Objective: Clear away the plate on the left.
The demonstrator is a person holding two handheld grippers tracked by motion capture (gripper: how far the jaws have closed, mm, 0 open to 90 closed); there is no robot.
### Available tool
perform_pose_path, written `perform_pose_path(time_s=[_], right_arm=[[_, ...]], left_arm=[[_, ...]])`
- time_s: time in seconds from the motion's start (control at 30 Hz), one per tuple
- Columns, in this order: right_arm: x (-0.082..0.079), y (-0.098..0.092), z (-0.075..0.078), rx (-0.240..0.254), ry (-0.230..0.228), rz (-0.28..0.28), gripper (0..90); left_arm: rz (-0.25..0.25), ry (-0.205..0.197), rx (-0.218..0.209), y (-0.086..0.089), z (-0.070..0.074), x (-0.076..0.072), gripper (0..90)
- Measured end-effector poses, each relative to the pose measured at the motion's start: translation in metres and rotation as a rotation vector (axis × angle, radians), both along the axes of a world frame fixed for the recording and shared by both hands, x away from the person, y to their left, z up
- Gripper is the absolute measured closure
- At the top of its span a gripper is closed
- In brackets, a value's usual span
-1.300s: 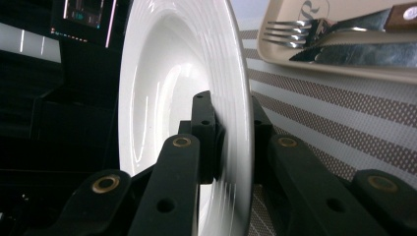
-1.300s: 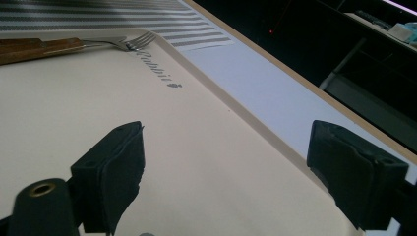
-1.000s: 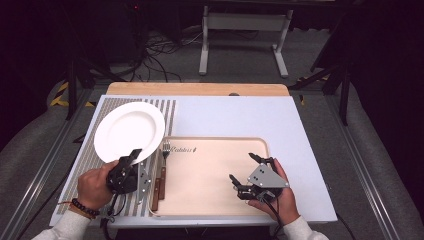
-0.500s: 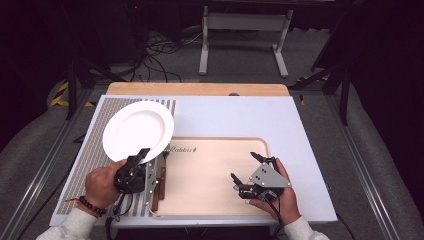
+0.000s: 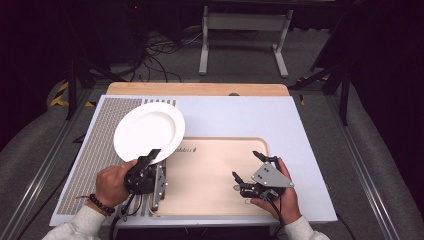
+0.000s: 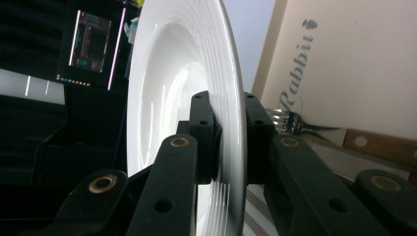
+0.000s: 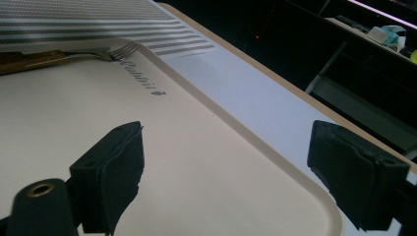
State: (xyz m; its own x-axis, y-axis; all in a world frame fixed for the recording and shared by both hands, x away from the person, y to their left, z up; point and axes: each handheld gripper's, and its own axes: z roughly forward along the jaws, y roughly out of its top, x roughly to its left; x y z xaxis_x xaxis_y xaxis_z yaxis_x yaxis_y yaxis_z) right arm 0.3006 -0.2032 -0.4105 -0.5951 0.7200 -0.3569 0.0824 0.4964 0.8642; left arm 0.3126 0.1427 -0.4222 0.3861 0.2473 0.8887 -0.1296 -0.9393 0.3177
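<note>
One word, "Rabbit", is printed on the beige rectangular tray (image 5: 210, 185). Near the tabletop's left edge, the left tool (image 6: 228, 142) clamps the round white plate's (image 5: 149, 131) rim, tilting it over the tray's left rim; the right tool (image 7: 226, 172) hangs open above the tray.

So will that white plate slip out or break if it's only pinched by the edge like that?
It might slip: the plate looks glossy, and the left gripper pinches only its thin rim. It's clearly stiff, since it stays flat though held by one edge. It looks like china, so a drop would probably chip or crack it. Being round, it could also roll away.
</note>
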Motion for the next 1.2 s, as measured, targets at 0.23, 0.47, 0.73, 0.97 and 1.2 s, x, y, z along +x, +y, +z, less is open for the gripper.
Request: perform_pose_path(time_s=[0.23, 0.47, 0.73, 0.97, 1.2], right_arm=[[0.0, -0.001, 0.001, 0.004, -0.004, -0.008, 15.0], [0.0, -0.003, 0.001, 0.008, -0.009, -0.016, 15.0], [0.0, -0.005, 0.003, 0.014, -0.015, -0.023, 15.0], [0.0, -0.007, 0.004, 0.017, -0.022, -0.031, 15.0], [0.0, -0.009, 0.005, 0.032, -0.03, -0.045, 14.8]], left_arm=[[-0.041, 0.0, 0.0, -0.014, -0.001, -0.002, 79.9], [-0.09, 0.011, 0.021, -0.03, -0.005, -0.006, 79.5], [-0.133, 0.021, 0.034, -0.043, -0.01, -0.011, 79.3], [-0.172, 0.021, 0.037, -0.054, -0.015, -0.016, 79.1], [-0.223, 0.033, 0.054, -0.069, -0.022, -0.023, 78.8]])
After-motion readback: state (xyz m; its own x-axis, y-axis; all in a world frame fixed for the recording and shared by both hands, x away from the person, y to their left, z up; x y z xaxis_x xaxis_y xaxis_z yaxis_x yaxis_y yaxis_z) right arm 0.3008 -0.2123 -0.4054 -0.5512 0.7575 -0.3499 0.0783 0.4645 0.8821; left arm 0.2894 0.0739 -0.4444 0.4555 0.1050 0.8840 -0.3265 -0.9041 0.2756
